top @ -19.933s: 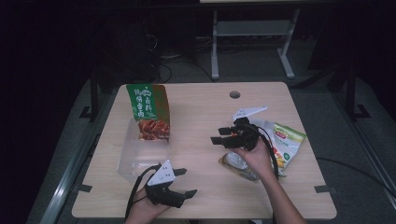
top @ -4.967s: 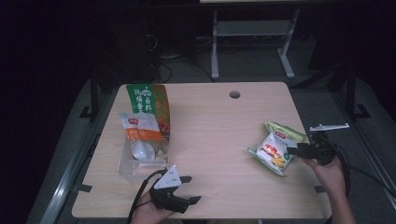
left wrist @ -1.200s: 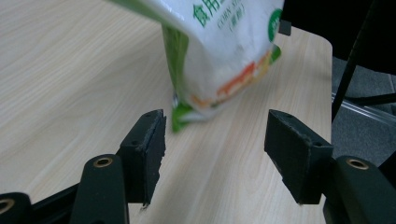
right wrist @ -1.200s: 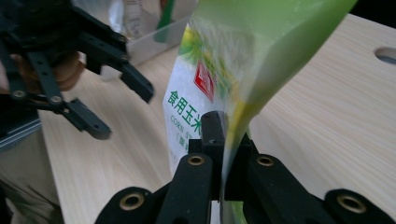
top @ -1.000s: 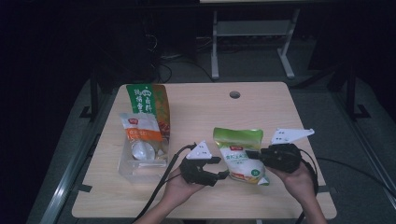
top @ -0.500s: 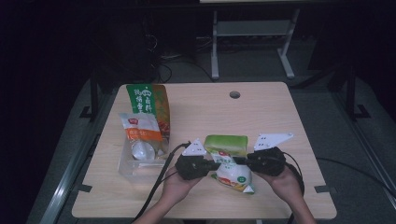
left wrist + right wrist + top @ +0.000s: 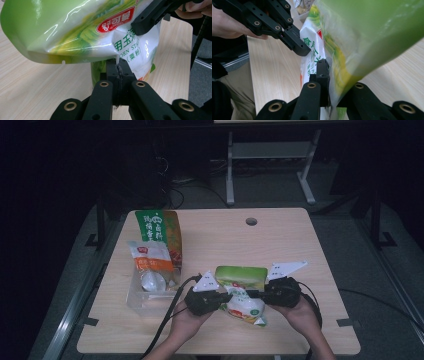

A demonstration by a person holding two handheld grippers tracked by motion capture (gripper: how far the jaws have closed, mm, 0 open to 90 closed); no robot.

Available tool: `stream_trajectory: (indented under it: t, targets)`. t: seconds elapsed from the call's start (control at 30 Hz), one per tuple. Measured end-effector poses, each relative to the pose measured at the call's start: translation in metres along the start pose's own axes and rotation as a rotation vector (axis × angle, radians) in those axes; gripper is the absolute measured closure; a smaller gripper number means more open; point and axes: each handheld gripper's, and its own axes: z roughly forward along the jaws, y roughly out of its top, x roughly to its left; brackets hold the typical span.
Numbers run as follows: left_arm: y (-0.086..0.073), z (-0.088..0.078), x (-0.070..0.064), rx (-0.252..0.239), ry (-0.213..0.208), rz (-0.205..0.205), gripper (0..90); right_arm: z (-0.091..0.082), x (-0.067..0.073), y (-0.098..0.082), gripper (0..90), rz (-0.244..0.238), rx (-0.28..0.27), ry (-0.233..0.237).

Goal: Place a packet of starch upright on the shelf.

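A green and white corn starch bag (image 7: 241, 277) hangs just above the table's front middle, held between my two grippers. My left gripper (image 7: 227, 296) comes in from the left, and in the left gripper view (image 7: 119, 71) its jaws are shut on the bag's (image 7: 75, 30) lower seam. My right gripper (image 7: 250, 294) meets it from the right. Its jaws (image 7: 327, 72) have just been opening slightly, with the bag's (image 7: 374, 32) edge still pinched between them and one jaw hidden behind the film. Each gripper shows in the other's view: the right (image 7: 147, 21), the left (image 7: 294, 45).
A clear plastic bin (image 7: 145, 297) at the left holds an orange and white packet (image 7: 150, 257). Behind it stands a tall green and orange bag (image 7: 157, 227). The wooden table (image 7: 280, 240) has a cable hole (image 7: 251, 221) at the back. Dark floor surrounds it.
The right hand brought the bag left and down toward the front middle. The left gripper, open beside it a second ago, has closed on its edge. Both hands now hold it.
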Motion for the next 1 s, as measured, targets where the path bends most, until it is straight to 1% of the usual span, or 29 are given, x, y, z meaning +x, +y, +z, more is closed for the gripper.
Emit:
stream_trajectory:
  t: [0.1, 0.13, 0.17, 0.3, 0.37, 0.4, 0.43, 0.5, 0.57, 0.67, 0.7, 0.73, 0.77, 0.87, 0.9, 1.0]
  targets:
    - [-0.001, 0.000, 0.000, -0.007, -0.009, -0.009, 87.2, 0.000, 0.000, 0.000, 84.9, 0.002, 0.007, 0.010]
    - [-0.002, -0.002, 0.001, -0.002, -0.017, -0.001, 85.5, 0.000, 0.003, 0.001, 88.0, -0.016, 0.006, 0.000]
    - [-0.003, -0.002, 0.000, 0.001, -0.018, 0.000, 83.8, -0.001, 0.003, 0.001, 88.6, -0.016, 0.007, 0.003]
    - [-0.006, -0.006, -0.002, 0.018, -0.021, 0.018, 73.1, -0.002, 0.005, 0.003, 89.7, -0.007, 0.001, 0.008]
    - [-0.008, -0.008, -0.004, 0.021, -0.023, 0.025, 66.8, -0.003, 0.005, 0.006, 89.8, -0.002, -0.001, 0.020]
    - [-0.009, -0.009, -0.006, 0.023, -0.018, 0.034, 63.6, -0.004, 0.005, 0.007, 89.9, -0.003, -0.001, 0.021]
    - [-0.011, -0.011, -0.007, 0.025, -0.002, 0.046, 59.2, -0.004, 0.006, 0.009, 89.9, -0.004, -0.003, 0.020]
    - [-0.014, -0.016, -0.008, 0.024, 0.008, 0.069, 54.5, -0.005, 0.007, 0.013, 90.0, -0.007, -0.005, 0.015]
    - [-0.018, -0.021, -0.009, 0.015, 0.011, 0.060, 49.7, -0.006, 0.007, 0.017, 90.0, -0.009, -0.006, 0.015]
    - [-0.024, -0.029, -0.010, 0.011, 0.022, 0.054, 45.5, -0.005, 0.005, 0.023, 90.0, -0.008, 0.002, 0.017]
    - [-0.024, -0.029, -0.010, 0.011, 0.022, 0.054, 44.2, -0.005, 0.005, 0.023, 90.0, -0.008, 0.002, 0.017]
    - [-0.028, -0.034, -0.011, 0.009, 0.026, 0.062, 43.3, -0.003, 0.005, 0.028, 90.0, -0.010, 0.013, 0.012]
    - [-0.030, -0.036, -0.012, 0.003, 0.024, 0.058, 42.4, -0.003, 0.005, 0.031, 90.0, -0.008, 0.018, 0.011]
    - [-0.035, -0.041, -0.015, 0.000, 0.018, 0.065, 39.9, -0.002, 0.004, 0.039, 90.0, -0.010, 0.022, 0.010]
    - [-0.036, -0.043, -0.016, -0.004, 0.019, 0.071, 39.2, -0.002, 0.003, 0.042, 90.0, -0.013, 0.018, 0.009]
    - [-0.040, -0.048, -0.019, -0.015, 0.014, 0.071, 37.8, -0.002, 0.001, 0.052, 90.0, -0.008, 0.012, 0.012]
